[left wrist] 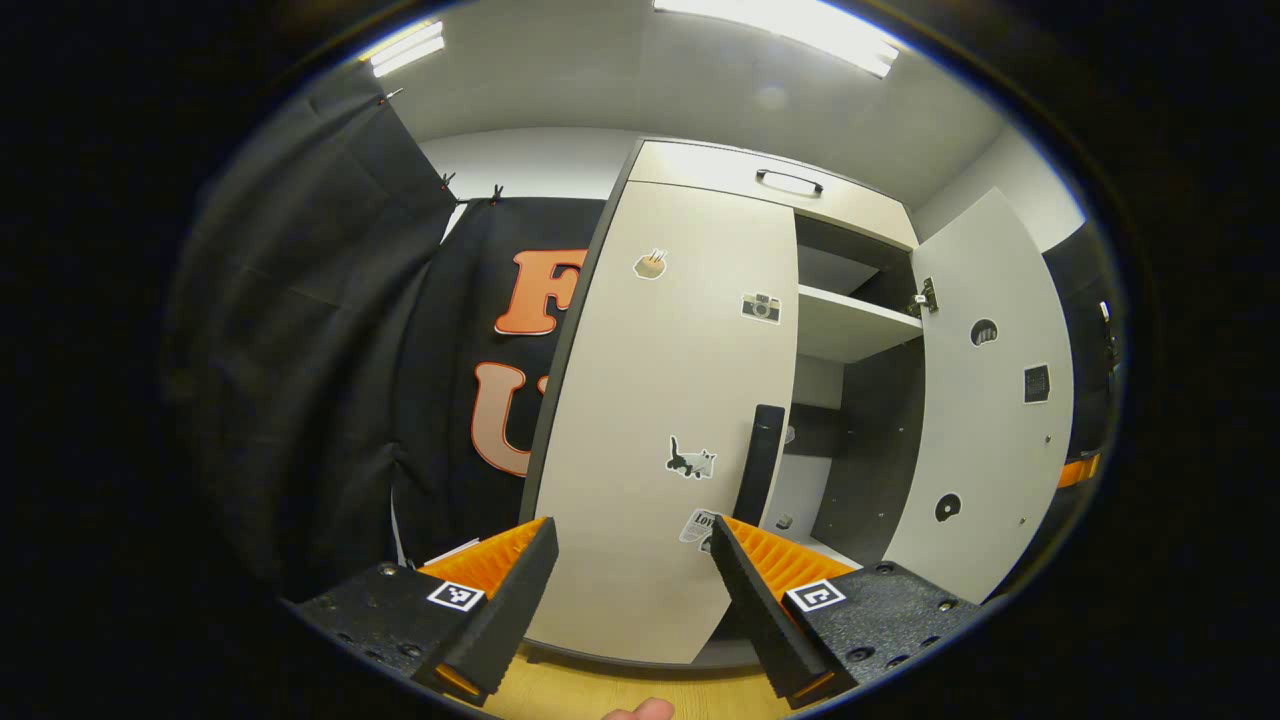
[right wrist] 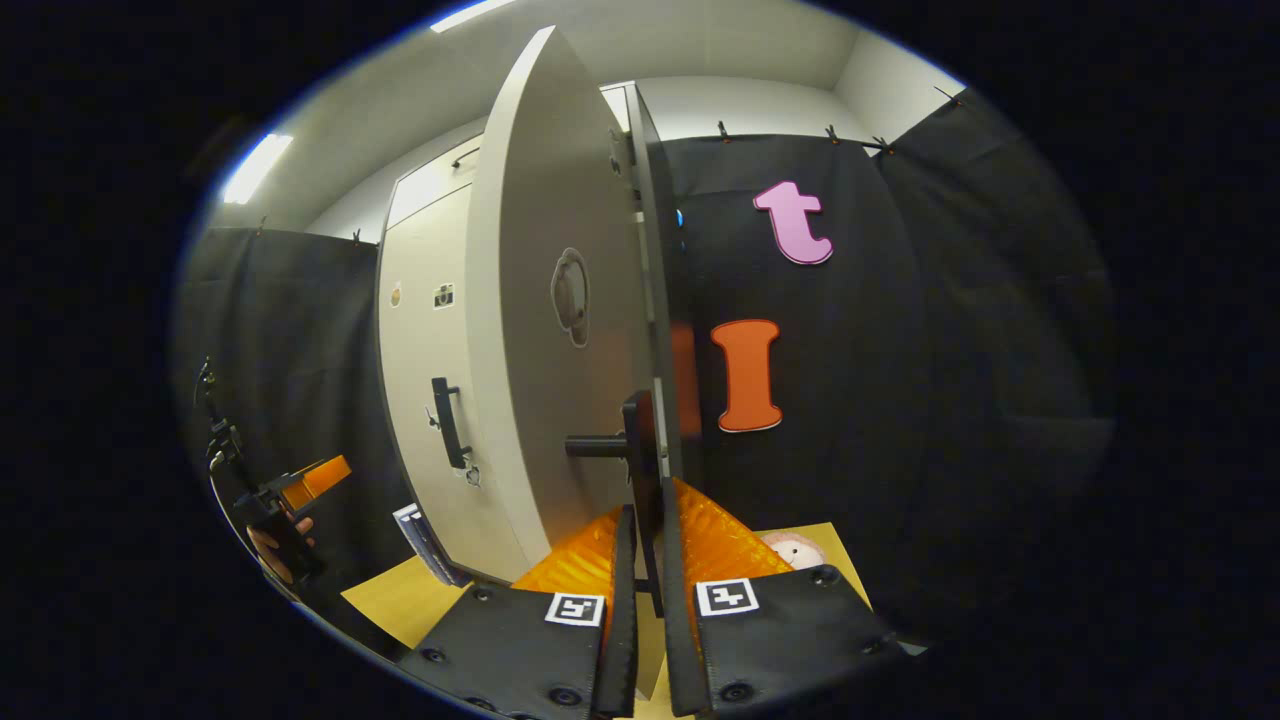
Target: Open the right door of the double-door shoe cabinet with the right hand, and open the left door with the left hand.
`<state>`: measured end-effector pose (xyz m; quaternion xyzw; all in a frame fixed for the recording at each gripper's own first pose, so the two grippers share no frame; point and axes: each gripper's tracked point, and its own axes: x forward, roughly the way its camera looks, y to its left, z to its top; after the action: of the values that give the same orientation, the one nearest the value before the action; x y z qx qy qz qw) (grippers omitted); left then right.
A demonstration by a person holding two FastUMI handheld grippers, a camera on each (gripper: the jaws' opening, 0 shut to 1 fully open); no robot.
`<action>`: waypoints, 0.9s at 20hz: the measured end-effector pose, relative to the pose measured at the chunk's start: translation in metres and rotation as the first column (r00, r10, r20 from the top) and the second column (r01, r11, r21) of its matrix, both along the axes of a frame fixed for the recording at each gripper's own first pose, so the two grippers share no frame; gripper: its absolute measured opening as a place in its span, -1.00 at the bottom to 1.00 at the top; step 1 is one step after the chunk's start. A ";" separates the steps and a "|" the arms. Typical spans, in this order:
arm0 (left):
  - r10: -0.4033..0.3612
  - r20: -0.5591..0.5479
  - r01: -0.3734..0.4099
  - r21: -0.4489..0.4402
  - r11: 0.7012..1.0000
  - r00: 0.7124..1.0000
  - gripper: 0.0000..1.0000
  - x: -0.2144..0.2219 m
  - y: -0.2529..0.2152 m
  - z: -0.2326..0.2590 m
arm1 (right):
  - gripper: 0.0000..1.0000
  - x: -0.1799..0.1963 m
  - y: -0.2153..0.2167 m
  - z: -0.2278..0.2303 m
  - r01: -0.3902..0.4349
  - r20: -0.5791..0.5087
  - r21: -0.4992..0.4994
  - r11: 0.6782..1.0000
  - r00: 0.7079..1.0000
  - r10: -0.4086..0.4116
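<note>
In the left gripper view, the left gripper is being held with its jaws spread wide and nothing between them, pointed at the left door of the shoe cabinet. That door is lying shut, and its dark upright handle is seen just above the gripper's right-hand finger, apart from it. Beside it, the right door is being shown swung out, with a shelf and the dark inside exposed. Stickers are scattered over both doors, and a drawer with its own handle runs along the cabinet's top edge.

In the right gripper view, the right gripper is being held pressed together on the right door's handle, at the door's free edge; the right door is seen edge-on and well opened. Farther left, the left door is seen closed, with the left gripper and a hand near the lower left.

The first half is judged done; the left door is yet to be opened. Nothing is seen blocking its handle.
</note>
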<state>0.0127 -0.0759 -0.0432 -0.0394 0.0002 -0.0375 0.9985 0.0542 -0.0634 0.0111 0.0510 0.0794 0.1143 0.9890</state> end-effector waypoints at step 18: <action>-0.037 0.006 0.037 0.016 0.999 0.999 0.89 0.014 -0.008 0.015 | -0.59 -0.033 -0.019 0.012 0.186 0.076 -0.118 0.976 0.981 -0.178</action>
<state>0.0267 -0.0844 -0.0285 -0.0314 -0.0020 -0.0562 0.9979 0.0208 -0.0824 0.0232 -0.0073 0.0489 0.0199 0.9986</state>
